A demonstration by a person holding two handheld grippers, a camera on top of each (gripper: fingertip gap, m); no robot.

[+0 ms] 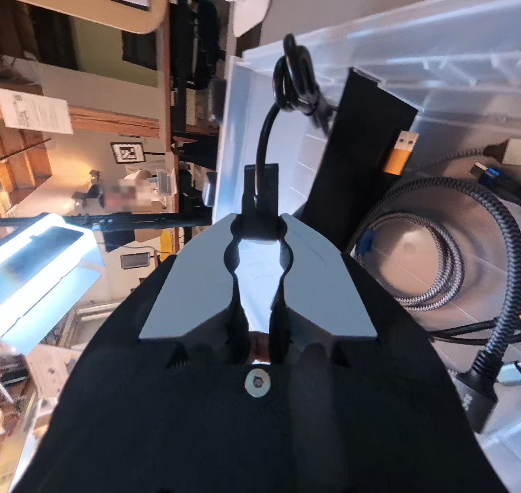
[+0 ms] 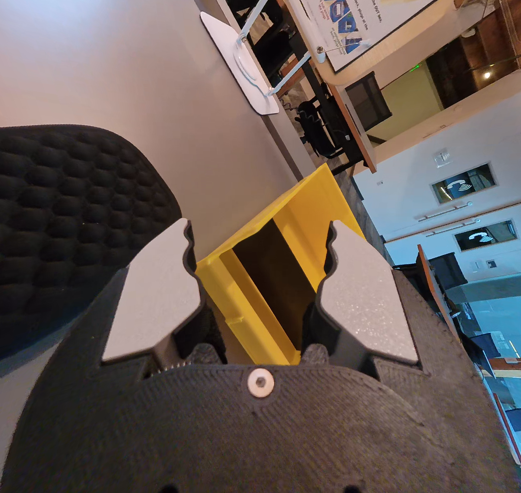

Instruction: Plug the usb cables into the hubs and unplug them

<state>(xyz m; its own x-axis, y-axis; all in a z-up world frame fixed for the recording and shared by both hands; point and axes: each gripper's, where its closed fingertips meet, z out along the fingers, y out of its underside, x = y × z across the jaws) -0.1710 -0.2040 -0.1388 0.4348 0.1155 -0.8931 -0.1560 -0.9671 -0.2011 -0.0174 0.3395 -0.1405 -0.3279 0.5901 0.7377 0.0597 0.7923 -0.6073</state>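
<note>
A flat black hub [image 1: 260,194] with a thin black cord [image 1: 263,141] looping off its far end is pinched at the tips of the left claw [image 1: 258,227]. Beyond it to the right lie a clear bin [image 1: 423,56] and braided cables [image 1: 423,254]. The right claw [image 2: 260,242] gapes wide and empty before a yellow bin [image 2: 296,225].

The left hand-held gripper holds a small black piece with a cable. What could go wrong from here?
1. The left hand-held gripper pinches the small black hub only at its fingertips, so it may slip or twist.
2. Its bundled black cable hangs near the black box and could snag there.
3. The right hand-held gripper is open and empty over the yellow bin, so nothing steadies the hub.
</note>
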